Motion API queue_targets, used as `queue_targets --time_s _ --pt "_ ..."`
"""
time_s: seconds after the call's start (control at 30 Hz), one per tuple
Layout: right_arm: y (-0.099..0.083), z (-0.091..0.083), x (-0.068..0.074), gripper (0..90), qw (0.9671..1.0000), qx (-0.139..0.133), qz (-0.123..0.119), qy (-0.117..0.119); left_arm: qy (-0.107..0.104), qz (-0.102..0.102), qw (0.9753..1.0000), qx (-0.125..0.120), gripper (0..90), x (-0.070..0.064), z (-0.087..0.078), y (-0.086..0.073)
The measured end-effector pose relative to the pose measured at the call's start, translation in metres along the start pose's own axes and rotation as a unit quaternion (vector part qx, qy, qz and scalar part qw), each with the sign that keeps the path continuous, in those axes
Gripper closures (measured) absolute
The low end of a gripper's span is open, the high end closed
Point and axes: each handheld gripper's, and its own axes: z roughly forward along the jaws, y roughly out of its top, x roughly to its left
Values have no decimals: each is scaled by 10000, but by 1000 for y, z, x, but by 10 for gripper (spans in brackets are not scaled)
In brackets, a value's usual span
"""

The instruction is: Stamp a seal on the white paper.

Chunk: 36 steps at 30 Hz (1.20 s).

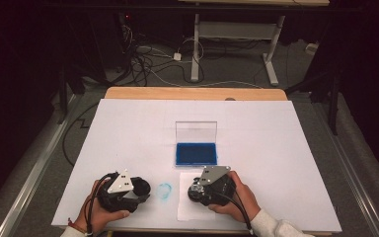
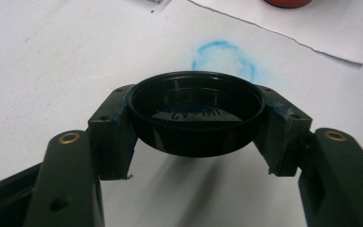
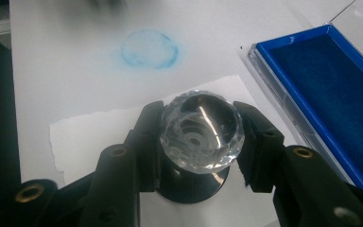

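My left gripper [image 2: 196, 124] is shut on a black round cap [image 2: 196, 94], its hollow side up, held a little above the white sheet. Just beyond it lies a blue ring-shaped ink mark [image 2: 223, 56]. My right gripper [image 3: 199, 142] is shut on a stamp with a clear faceted knob [image 3: 201, 130] and a black round base [image 3: 191, 187], over a torn white paper scrap [image 3: 94, 137]. From above, the left gripper [image 1: 144, 189] and right gripper [image 1: 195, 190] flank the ink mark [image 1: 164, 190] near the front edge. A blue ink pad [image 1: 196, 153] lies open beyond them.
The ink pad's clear lid [image 1: 196, 132] stands upright behind it. A white sheet [image 1: 276, 148] covers the wooden table [image 1: 192, 93]. The ink pad [image 3: 326, 90] lies close on the right of the stamp. Cables and a desk frame [image 1: 237, 34] lie on the floor beyond.
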Motion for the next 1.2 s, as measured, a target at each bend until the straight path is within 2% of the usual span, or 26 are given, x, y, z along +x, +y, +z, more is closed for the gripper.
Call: queue_targets --time_s 0.1,0.23,0.57,0.67,0.87,0.93,1.0,1.1,1.2 --pt "1 0 3 569 10000 31 13 -79 8 14 10000 -29 367 0 0 1" --pt "0 0 2 570 10000 32 -64 -67 6 18 10000 -25 367 -1 0 1" --pt "0 0 1 570 10000 28 -50 -51 -11 7 10000 -33 367 0 -1 0" --pt "2 0 5 571 9996 96 -199 -181 -13 21 10000 -23 367 0 -1 0" --pt "2 0 4 570 9996 99 -203 -171 -13 26 10000 -23 367 0 -1 1" --pt "3 0 1 570 9999 124 -48 -75 -21 23 10000 -29 367 0 -1 1" --pt "1 -1 -7 570 9995 -35 290 85 -17 23 10000 -41 367 0 -1 1" --pt "2 -11 -16 569 9974 -352 586 217 -10 15 10000 -50 367 1 -1 1" --pt "7 -28 -20 569 9960 -653 611 82 -14 20 10000 -30 367 1 0 1"
